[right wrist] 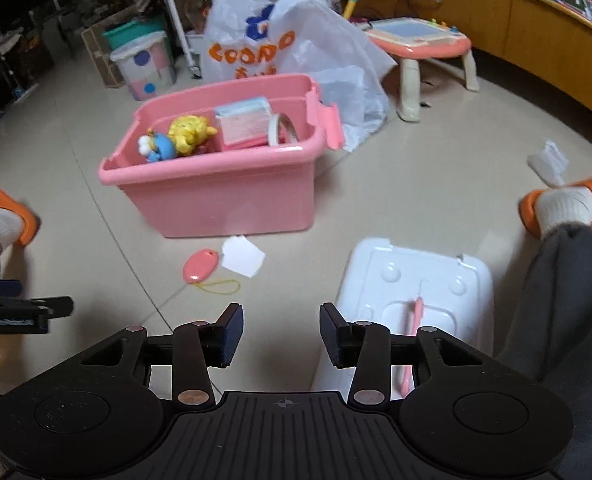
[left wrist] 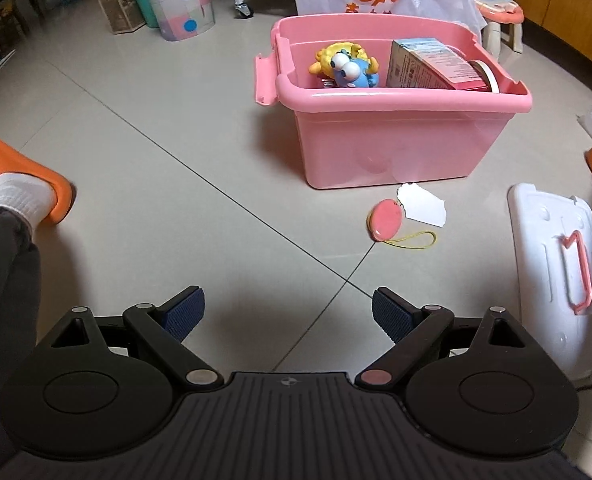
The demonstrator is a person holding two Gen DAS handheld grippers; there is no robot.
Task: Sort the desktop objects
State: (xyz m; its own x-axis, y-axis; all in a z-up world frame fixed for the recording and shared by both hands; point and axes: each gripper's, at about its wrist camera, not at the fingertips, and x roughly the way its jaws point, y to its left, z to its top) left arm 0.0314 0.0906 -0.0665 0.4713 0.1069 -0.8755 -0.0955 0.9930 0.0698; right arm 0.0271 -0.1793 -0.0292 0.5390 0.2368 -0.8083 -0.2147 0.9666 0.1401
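Note:
A pink storage bin (left wrist: 396,148) (right wrist: 224,200) stands on the tiled floor. It holds a yellow and blue toy (left wrist: 348,66) (right wrist: 176,138), a pink box (left wrist: 432,64) (right wrist: 242,122) and a tape roll (right wrist: 282,128). A pink oval tag with a yellow cord (left wrist: 386,222) (right wrist: 200,266) and a white paper scrap (left wrist: 422,204) (right wrist: 243,258) lie on the floor in front of the bin. The bin's white lid (left wrist: 556,276) (right wrist: 412,284) lies to the right. My left gripper (left wrist: 288,316) is open and empty, short of the tag. My right gripper (right wrist: 282,336) is open and empty, by the lid's left edge.
The person's feet in orange slippers sit at the left (left wrist: 20,178) (right wrist: 4,216) and the right (right wrist: 568,204). A white shopping bag (right wrist: 280,56), patterned buckets (left wrist: 180,0) and a small pink drawing table (right wrist: 420,40) stand behind the bin. The left gripper's tip (right wrist: 24,312) shows in the right wrist view.

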